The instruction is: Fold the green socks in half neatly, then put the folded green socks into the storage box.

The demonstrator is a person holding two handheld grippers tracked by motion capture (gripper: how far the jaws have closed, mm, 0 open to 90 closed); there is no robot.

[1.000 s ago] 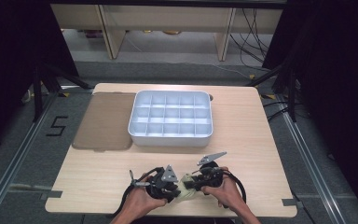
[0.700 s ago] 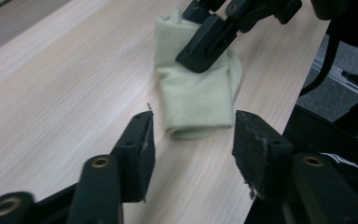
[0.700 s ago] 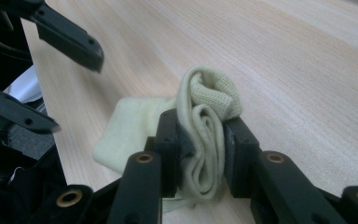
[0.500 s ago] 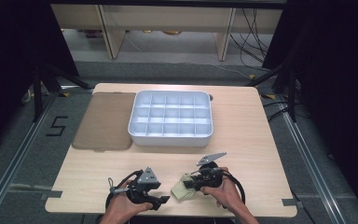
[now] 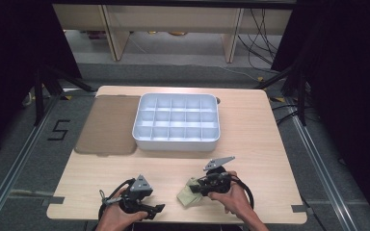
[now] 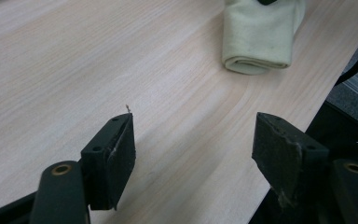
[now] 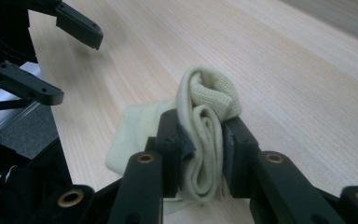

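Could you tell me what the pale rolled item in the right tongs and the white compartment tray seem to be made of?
The pale yellow rolled cloth, clamped in the right tongs, looks like soft knitted fabric, matte: ribbed stitches and limp folds show. The white compartment tray looks like moulded plastic, smooth and slightly glossy, with thin even dividers, though that is less certain.

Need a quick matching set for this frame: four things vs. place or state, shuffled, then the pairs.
1. left claw
2. right claw
3. pale rolled cloth
4. white divided tray

A. far middle of the table, compartments bare
B. jaws apart, nothing between them
C. pinched between two black jaws
D. shut on a cloth roll

Pairs: 1-B, 2-D, 3-C, 4-A
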